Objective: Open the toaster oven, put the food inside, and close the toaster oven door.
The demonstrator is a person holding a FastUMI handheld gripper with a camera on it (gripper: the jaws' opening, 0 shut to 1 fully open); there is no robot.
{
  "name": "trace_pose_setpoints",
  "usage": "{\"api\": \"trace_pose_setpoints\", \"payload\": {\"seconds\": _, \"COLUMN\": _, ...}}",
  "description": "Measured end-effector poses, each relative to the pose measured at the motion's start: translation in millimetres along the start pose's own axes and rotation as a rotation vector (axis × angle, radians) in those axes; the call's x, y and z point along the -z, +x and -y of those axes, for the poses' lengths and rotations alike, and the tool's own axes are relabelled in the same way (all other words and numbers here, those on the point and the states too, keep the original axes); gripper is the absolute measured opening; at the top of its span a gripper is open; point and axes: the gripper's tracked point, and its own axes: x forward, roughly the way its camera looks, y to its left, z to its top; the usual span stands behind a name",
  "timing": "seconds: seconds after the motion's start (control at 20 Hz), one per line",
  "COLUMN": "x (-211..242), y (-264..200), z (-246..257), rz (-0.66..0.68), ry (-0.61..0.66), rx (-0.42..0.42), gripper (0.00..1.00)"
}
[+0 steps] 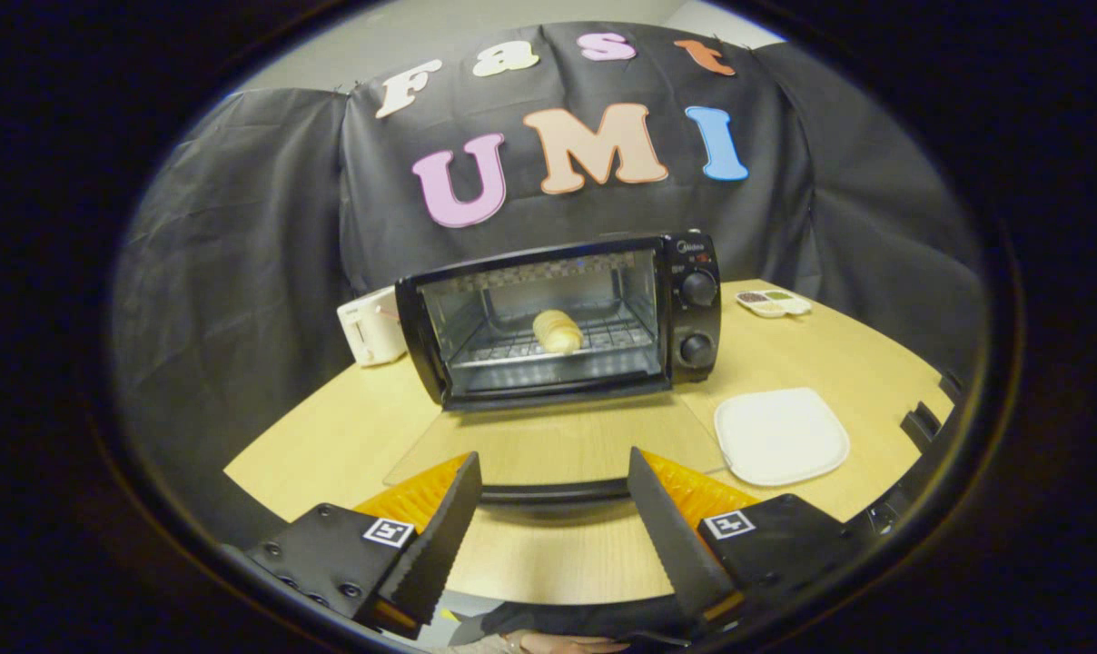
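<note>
The gripper point(553, 509) hangs with its fingers spread wide and nothing between them, poised just above the handle point(553, 493) at the front edge of the lowered glass door point(558, 440). Going left to right, a small white appliance point(372, 325) stands at the far left of the wooden table point(331, 436), touching or just beside the toaster oven point(558, 313). The oven's mouth is open and the food point(558, 331), a pale bread roll, sits on the wire rack point(530, 350) inside. Two knobs point(698, 318) mark the oven's right side, a white plate point(780, 436) lies bare just right of the door, and a small divided dish point(774, 302) sits beyond it. Only closing seems left. The risk, as I judge it, is the handle: a shallow or off-centre hold could slip as the door swings up, letting it drop back, or a hard push could shove the light oven rearward into the cloth.
</note>
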Motion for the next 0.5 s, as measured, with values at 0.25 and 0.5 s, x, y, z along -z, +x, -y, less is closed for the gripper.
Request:
{"api": "trace_pose_setpoints", "payload": {"seconds": 0.25, "x": 34, "y": 4, "z": 4, "rz": -0.089, "ry": -0.011, "rx": 0.023, "gripper": 0.99}}
{"api": "trace_pose_setpoints", "payload": {"seconds": 0.5, "x": 49, "y": 16, "z": 9, "rz": -0.15, "ry": -0.001, "rx": 0.036, "gripper": 1.0}}
